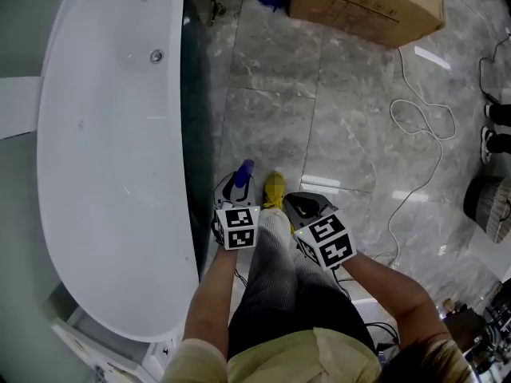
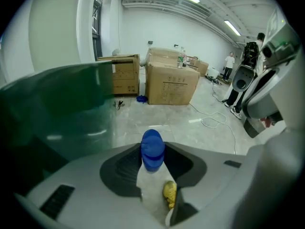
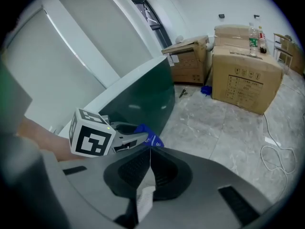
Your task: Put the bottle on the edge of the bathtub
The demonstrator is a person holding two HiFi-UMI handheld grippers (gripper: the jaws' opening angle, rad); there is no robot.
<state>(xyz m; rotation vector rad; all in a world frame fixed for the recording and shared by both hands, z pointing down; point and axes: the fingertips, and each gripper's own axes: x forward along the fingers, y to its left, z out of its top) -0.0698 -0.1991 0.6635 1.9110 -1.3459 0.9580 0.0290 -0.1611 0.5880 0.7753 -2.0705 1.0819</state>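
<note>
A bottle with a blue cap [image 1: 244, 168] is held over the floor beside the bathtub, its body hidden by the jaws. My left gripper [image 1: 239, 183] is shut on the bottle, whose cap [image 2: 152, 149] sticks up between the pads. The bathtub [image 1: 180, 134], white inside and dark green outside, lies just left of that gripper; its wall [image 2: 52, 109] fills the left of the left gripper view. My right gripper [image 1: 311, 214] hovers to the right of the left one, jaws shut with nothing between them [image 3: 150, 152]. From there I see the left gripper [image 3: 128, 138] and the blue cap [image 3: 148, 136].
My leg and yellow shoe [image 1: 274, 188] stand between the two grippers. Cardboard boxes [image 1: 367, 2] sit at the far end of the grey tiled floor. A white cable [image 1: 415, 126] loops on the right. Someone's black shoes [image 1: 499, 126] are at the right edge.
</note>
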